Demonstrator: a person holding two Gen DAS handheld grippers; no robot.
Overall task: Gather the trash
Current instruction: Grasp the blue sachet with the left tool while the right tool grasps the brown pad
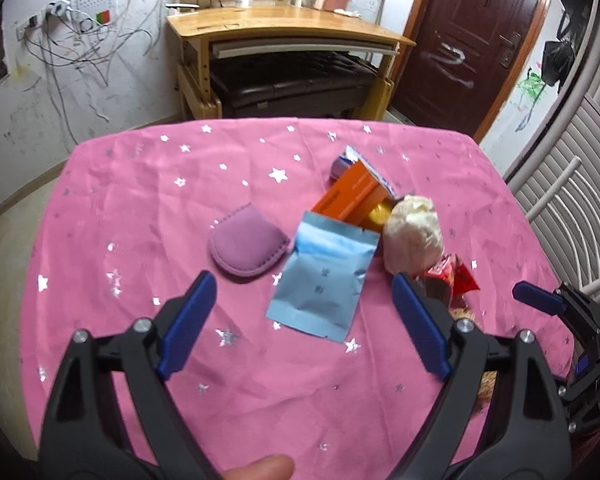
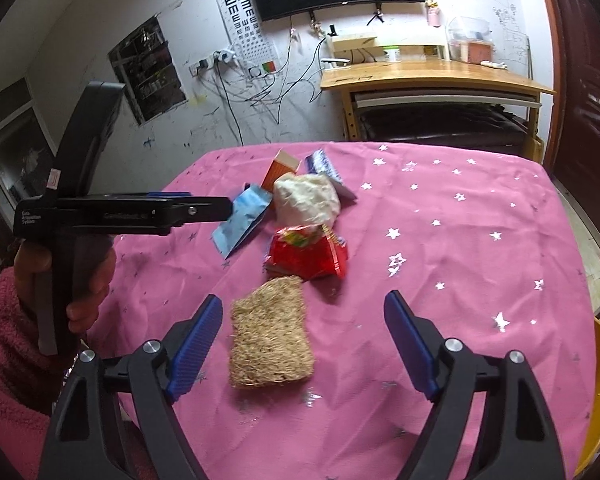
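Trash lies on a pink star-print tablecloth point(image 1: 140, 208). A light blue foil packet point(image 1: 324, 276) lies just beyond my left gripper point(image 1: 302, 284), which is open and empty above the cloth. Behind the packet are an orange box point(image 1: 352, 196), a crumpled white wad point(image 1: 414, 232), a red wrapper point(image 1: 448, 276) and a blue-white wrapper point(image 1: 350, 158). My right gripper point(image 2: 304, 306) is open and empty, straddling a tan fibrous scrub pad point(image 2: 270, 334). The red wrapper point(image 2: 308, 256), white wad point(image 2: 308, 198) and blue packet point(image 2: 242, 220) lie beyond it.
A purple felt pouch point(image 1: 246, 244) lies left of the blue packet. The left gripper body point(image 2: 112, 212) shows in the right wrist view at the left. A wooden desk point(image 1: 284, 28) and dark bench stand behind the table. A white chair point(image 1: 572, 200) stands at the right.
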